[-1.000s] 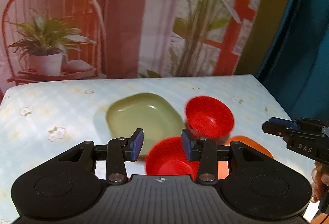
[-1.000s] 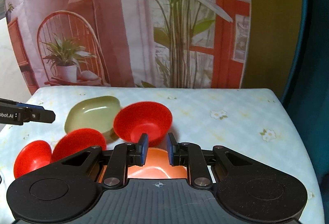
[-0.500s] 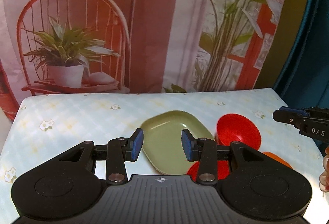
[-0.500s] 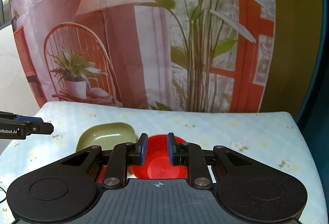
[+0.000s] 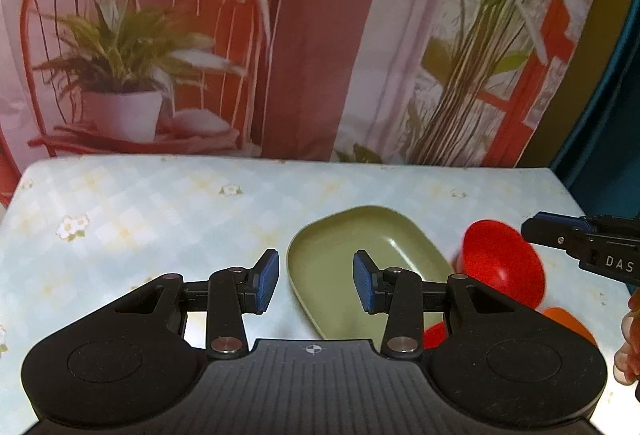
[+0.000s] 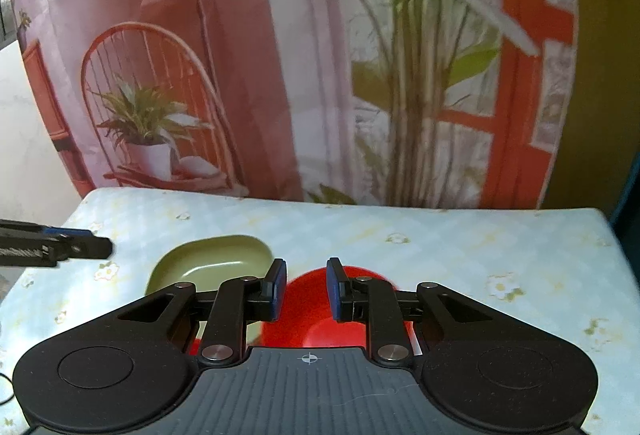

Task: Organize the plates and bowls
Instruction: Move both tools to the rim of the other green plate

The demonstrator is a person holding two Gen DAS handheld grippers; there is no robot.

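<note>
- The left claw (image 5: 316,285) is seen spread wide with nothing between its blue pads (image 5: 267,281); it hangs above the desk (image 5: 160,219) and touches nothing.
- The right claw (image 6: 306,289) is parted by a narrower gap and likewise grips nothing; the red bowl (image 6: 320,315) lies below and just past its tips, and contact cannot be told.
- The green plate (image 5: 352,251) is set on the desk just beyond the left claw, beside the red bowl.
- A second red piece (image 5: 434,333) and an orange dish (image 5: 568,323) are glimpsed near the bowl, mostly hidden.
- A printed backdrop (image 6: 280,55) stands behind the desk.
</note>
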